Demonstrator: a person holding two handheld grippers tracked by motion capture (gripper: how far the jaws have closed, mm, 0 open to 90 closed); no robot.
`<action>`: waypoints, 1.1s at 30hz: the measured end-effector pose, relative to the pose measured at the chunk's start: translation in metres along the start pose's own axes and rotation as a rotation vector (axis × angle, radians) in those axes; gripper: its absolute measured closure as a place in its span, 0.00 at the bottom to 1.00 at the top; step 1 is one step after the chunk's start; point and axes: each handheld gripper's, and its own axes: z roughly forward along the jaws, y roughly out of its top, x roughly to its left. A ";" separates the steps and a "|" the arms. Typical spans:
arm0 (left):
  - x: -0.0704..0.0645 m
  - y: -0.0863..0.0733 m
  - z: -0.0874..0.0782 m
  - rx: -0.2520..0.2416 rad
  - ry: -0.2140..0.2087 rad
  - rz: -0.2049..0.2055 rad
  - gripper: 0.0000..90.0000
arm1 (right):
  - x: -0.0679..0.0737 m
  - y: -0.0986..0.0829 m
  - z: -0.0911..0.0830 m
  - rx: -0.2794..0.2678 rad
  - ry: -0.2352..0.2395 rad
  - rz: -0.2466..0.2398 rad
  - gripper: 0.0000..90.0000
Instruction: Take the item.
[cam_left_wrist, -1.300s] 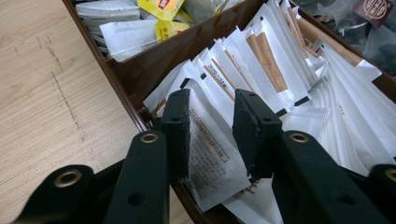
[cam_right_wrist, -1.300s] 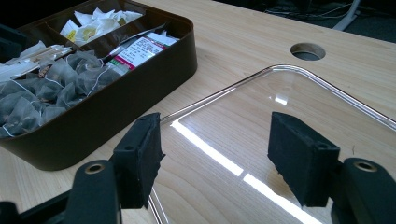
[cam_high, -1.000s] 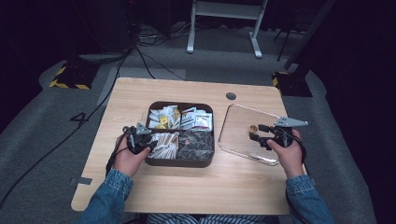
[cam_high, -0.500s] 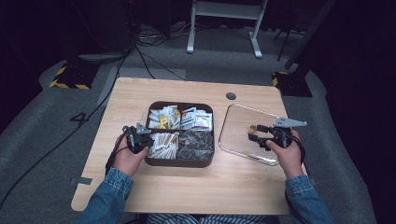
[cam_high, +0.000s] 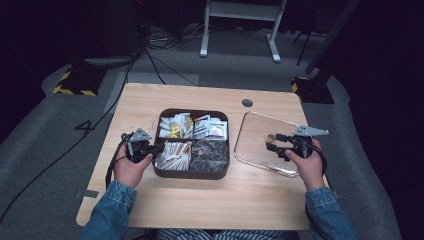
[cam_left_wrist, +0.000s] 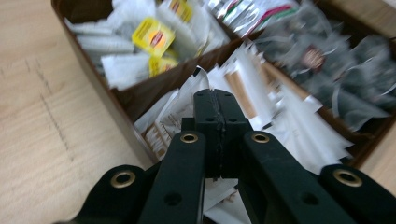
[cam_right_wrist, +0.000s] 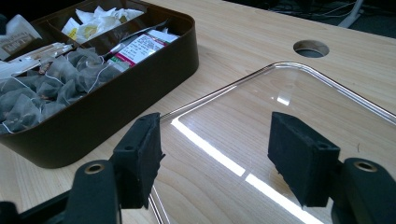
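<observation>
I've got the left gripper (cam_left_wrist: 215, 100) pressed together over the box's (cam_high: 165, 172) near-left paper packets (cam_left_wrist: 280, 116), right gripper (cam_right_wrist: 229, 154) spread above the clear lid (cam_right_wrist: 299, 93) to grab it.

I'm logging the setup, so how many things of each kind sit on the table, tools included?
Box: 1
Clear lid: 1
Tools: 2, left tool and right tool
Total: 4
</observation>
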 end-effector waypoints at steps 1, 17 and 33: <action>0.000 0.000 -0.002 -0.017 -0.014 -0.008 0.99 | 0.000 0.000 -0.001 -0.003 -0.001 0.001 0.40; -0.009 0.010 -0.026 -0.186 -0.213 0.031 0.99 | -0.003 0.000 -0.001 -0.008 -0.002 0.013 0.40; -0.025 0.015 -0.032 -0.247 -0.314 0.092 0.99 | -0.005 -0.001 -0.001 -0.013 0.002 0.019 0.40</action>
